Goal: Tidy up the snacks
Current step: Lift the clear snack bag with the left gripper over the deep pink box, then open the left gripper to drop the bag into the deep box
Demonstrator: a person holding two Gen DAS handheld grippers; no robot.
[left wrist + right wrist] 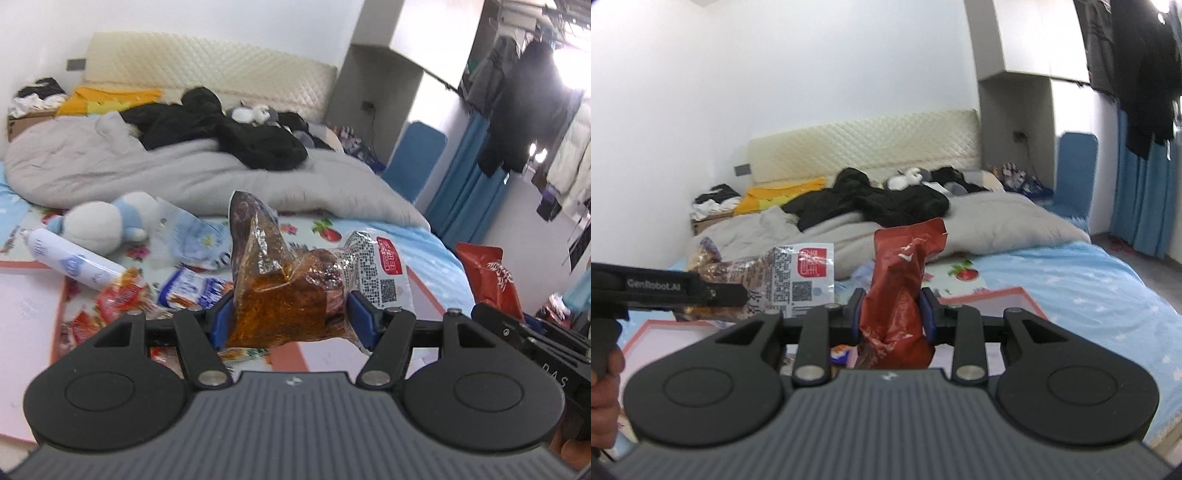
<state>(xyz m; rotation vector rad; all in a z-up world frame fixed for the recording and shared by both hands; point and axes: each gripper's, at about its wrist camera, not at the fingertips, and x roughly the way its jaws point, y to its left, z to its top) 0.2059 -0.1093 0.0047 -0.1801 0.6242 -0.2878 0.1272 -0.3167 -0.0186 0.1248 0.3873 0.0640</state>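
Plastic crackles in both grips: the left claw [291,317], jaws fairly wide, clamps a clear pouch [280,295] of reddish snack, and the right claw [892,314], jaws narrower, pinches a red packet [897,291]. Both packs hang lifted above the bed [424,251], so this looks like the carry step; next they need a place to go. More snacks [184,288] lie on the sheet beyond, beside a white bottle [70,262].
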